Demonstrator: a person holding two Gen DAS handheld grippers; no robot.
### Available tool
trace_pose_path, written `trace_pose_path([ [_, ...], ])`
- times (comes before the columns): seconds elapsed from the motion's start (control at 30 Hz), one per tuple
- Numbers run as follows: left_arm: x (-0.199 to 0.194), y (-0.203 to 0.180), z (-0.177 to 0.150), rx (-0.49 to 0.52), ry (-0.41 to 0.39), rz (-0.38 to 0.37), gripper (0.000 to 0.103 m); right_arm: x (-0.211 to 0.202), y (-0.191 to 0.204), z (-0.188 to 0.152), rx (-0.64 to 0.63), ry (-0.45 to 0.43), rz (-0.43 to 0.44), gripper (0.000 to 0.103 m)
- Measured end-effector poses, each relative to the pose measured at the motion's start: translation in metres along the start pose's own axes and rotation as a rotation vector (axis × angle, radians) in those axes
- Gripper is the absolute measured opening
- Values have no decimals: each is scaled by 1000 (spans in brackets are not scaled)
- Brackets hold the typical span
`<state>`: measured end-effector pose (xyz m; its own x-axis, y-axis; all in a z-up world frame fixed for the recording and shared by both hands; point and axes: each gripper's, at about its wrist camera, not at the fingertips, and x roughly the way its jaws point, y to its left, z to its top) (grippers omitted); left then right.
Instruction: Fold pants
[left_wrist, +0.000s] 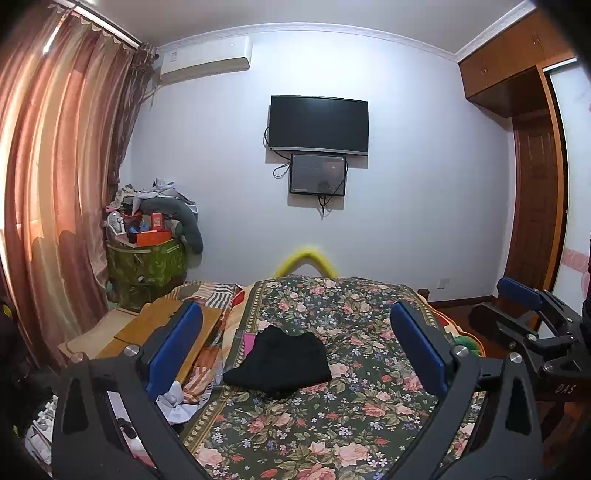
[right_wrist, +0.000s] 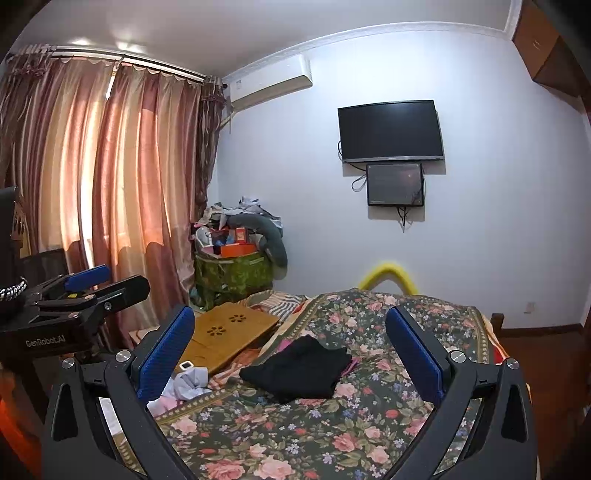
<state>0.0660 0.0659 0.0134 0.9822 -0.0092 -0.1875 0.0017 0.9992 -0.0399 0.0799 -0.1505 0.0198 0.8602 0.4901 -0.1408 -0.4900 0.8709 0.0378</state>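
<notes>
Bedroom, white walls; a bed (left_wrist: 332, 424) with a floral cover fills the foreground of both wrist views.

Nearest: left gripper (left_wrist: 295, 350), both blue pads in frame, jaws wide, nothing between them. Right gripper (right_wrist: 290, 354) likewise, jaws wide and empty. Each gripper shows at the edge of the other's view, side by side over the near end of the bed.

Pants (left_wrist: 279, 363), black, lie on the bed cover as a compact folded bundle, ahead of both grippers and apart from the pads. A bit of pink cloth (left_wrist: 249, 341) peeks out at the bundle's far left edge.

Left of the bed: crumpled white cloth (right_wrist: 184, 384), then a wooden board (right_wrist: 225, 336) with 2 flower-shaped cutouts.

Farther: a yellow curved bar (left_wrist: 306, 260) rises past the far end of the bed. A green bin (left_wrist: 147, 262) piled with boxes and clothes stands in the left corner beside pink curtains (left_wrist: 55, 203).

Far wall: 1 TV (left_wrist: 317, 123), a smaller screen (left_wrist: 317, 174) just below it, cables hanging; air conditioner (left_wrist: 205, 55) near the ceiling; wooden wardrobe (left_wrist: 517, 74) on the right.
</notes>
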Motion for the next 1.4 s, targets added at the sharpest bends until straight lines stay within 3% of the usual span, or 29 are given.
trace_pose_path([
  [1.4, 15, -5, -5, 3, 24, -34, 103, -5, -8, 1, 19, 3, -37, 103],
])
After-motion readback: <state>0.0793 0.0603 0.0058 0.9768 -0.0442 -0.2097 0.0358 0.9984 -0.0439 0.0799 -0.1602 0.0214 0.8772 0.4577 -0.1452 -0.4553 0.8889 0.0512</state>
